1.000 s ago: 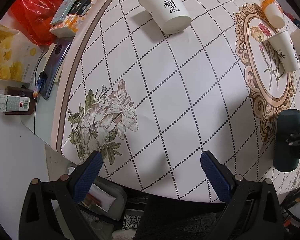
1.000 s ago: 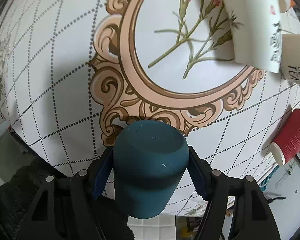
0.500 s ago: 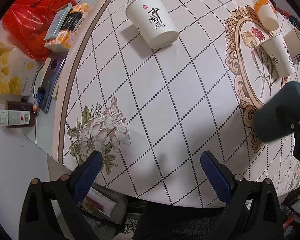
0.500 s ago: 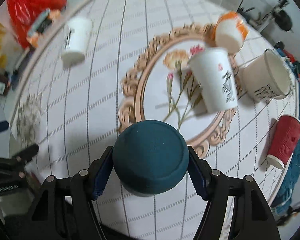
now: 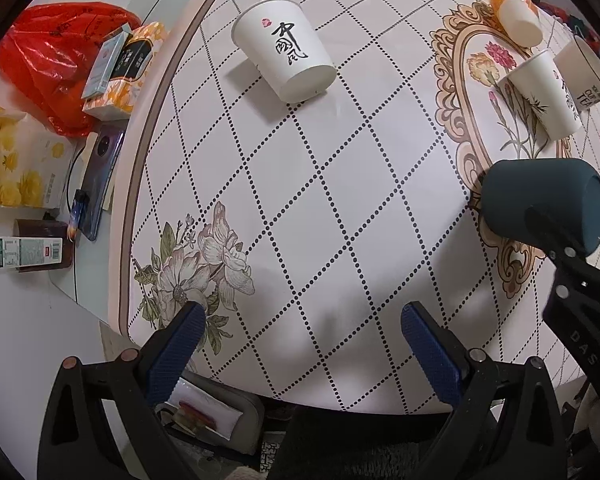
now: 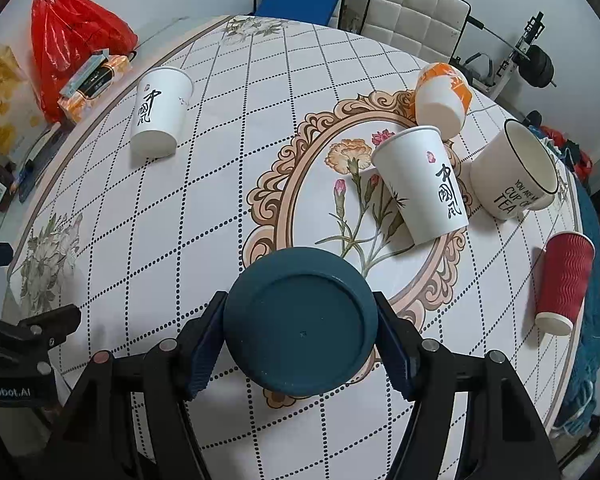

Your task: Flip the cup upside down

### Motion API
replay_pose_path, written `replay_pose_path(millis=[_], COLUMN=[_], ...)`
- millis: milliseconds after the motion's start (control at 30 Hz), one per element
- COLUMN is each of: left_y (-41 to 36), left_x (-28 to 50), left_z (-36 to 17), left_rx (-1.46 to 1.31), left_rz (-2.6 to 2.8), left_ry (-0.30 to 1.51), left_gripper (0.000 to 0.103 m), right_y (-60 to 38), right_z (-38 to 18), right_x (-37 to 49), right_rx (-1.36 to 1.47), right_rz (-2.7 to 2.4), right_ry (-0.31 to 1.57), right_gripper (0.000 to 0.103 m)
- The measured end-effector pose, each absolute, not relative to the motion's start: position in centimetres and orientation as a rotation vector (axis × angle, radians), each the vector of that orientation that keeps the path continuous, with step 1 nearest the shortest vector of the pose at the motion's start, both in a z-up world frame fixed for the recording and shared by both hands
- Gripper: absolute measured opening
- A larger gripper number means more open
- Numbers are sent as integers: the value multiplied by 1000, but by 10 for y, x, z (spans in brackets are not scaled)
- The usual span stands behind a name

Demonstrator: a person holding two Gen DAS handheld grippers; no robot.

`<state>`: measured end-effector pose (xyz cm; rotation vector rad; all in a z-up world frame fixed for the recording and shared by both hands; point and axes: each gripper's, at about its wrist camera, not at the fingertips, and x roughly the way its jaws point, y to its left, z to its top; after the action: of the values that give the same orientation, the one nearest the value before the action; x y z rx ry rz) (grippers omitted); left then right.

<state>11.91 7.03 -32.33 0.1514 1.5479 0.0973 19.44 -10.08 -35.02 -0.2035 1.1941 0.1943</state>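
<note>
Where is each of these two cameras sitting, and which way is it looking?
Left wrist view: sits on the left gripper, looking almost straight down at the table; its own two open blue-padded fingers show at the bottom.
Right wrist view: sits on the right gripper, looking steeply down across the table; its fingers clamp the dark teal cup, whose flat base faces the lens.
Shared: the teal cup and the white paper cup with black calligraphy near the table's edge appear in both.

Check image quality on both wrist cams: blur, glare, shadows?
Left wrist: sharp, strong fisheye bend, soft shadow beside the white paper cup. Right wrist: sharp too, dark vignette corners, no harsh glare; teal cup fills the foreground between the tongs.
</note>
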Motion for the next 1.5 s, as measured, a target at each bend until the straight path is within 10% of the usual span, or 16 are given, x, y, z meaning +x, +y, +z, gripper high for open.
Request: replay_pose_path(millis=[467,1500], left_y=[62,19], left_x=[114,-12], left_z=[-293,-95], left_rx=[156,96], left_rz=[47,-25], left_ry=[1442,1069], left_gripper=[100,100], right_y=[-123,-189], right_z=[-326,-126], right_x=[173,1], right_rx=[-65,26], right_rz=[33,-160], right_ry=[1269,1003], right_gripper=[98,100])
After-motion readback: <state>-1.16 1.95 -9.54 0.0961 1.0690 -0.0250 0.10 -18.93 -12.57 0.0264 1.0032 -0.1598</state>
